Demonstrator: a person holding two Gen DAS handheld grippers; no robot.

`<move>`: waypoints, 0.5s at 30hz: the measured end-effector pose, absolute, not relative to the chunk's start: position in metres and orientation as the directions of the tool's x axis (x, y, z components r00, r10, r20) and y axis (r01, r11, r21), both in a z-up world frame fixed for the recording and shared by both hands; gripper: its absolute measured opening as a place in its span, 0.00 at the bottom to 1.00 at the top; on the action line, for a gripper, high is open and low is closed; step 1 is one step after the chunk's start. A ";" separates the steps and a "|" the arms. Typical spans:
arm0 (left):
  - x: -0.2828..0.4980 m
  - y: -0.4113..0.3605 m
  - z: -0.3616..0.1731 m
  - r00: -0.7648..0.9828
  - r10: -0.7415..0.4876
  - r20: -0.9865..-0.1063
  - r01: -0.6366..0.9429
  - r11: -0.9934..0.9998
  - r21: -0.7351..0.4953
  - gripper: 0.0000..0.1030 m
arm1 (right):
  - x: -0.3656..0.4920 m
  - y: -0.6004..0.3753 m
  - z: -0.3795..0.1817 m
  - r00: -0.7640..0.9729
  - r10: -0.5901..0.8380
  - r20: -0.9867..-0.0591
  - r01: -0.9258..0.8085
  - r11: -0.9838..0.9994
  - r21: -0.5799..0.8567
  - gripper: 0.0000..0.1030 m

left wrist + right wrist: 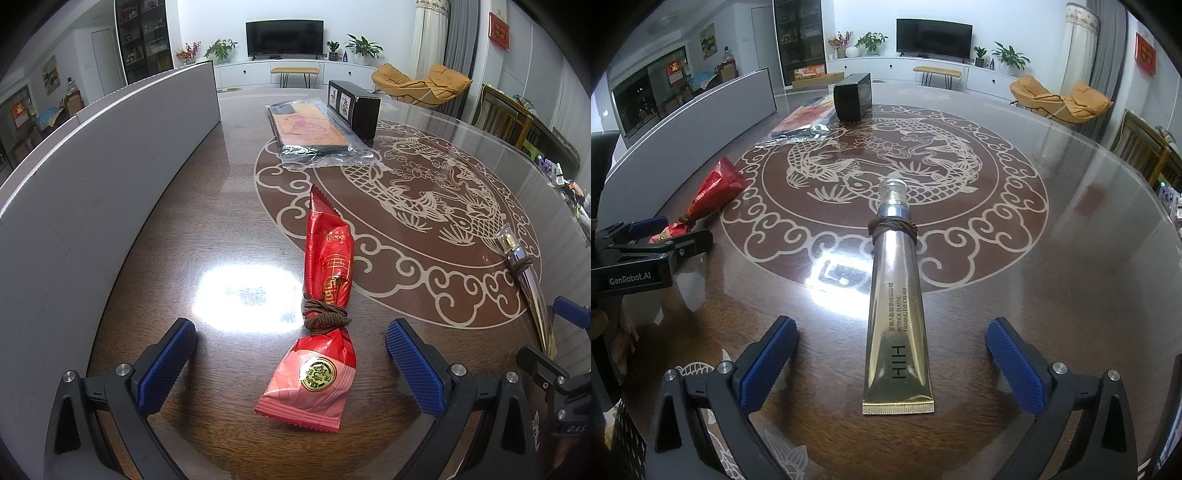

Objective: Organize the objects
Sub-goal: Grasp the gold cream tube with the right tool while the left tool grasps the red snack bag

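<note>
Gold plastic runs straight out ahead of my right tongs (892,363): the eye-cream tube (895,317) lies flat on the tabletop (1052,295), its crimped end nearest me and its clear cap pointing away, so its long axis follows the line my right tongs point along. The blue pads stand spread wide on either side of the crimped end, well clear of it, touching nothing. A brown cord is wound around the tube's neck.

My left tongs (291,363) are also spread, and the red snack packet (325,306) lies between their pads without contact, its pink end toward me and its long axis leaning slightly left of my pointing line. Cord is tied around its middle too.

Each hand is nearer its own item; the tube shows only at the far right edge of the left view. I judge that closing my right tongs would catch the tube across its width, near the crimp.
</note>
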State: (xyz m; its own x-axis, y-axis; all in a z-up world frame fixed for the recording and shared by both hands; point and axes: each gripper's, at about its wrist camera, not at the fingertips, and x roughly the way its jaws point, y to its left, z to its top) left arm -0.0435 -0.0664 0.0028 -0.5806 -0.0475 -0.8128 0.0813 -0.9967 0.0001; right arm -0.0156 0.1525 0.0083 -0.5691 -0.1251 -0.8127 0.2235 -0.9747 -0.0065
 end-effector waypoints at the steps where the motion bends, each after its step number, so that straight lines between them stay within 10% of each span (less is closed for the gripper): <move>1: -0.043 -0.067 0.003 -0.581 -0.048 -0.813 0.081 -0.997 0.000 1.00 | -0.016 0.153 0.008 -0.569 -0.125 -0.813 0.224 -0.975 -0.007 1.00; 9: -0.056 -0.065 0.005 -0.485 0.027 -0.874 -0.058 -0.998 0.001 1.00 | -0.015 0.153 0.008 -0.569 -0.128 -0.813 0.224 -0.975 -0.004 1.00; 13: -0.047 -0.065 0.013 -0.555 0.040 -0.831 -0.091 -0.996 0.013 0.36 | -0.016 0.157 0.009 -0.565 -0.156 -0.810 0.227 -0.974 0.029 1.00; 15: -0.044 -0.067 0.013 -0.575 0.041 -0.817 -0.079 -0.997 0.006 0.26 | -0.023 0.161 0.013 -0.514 -0.182 -0.838 0.229 -0.971 0.070 1.00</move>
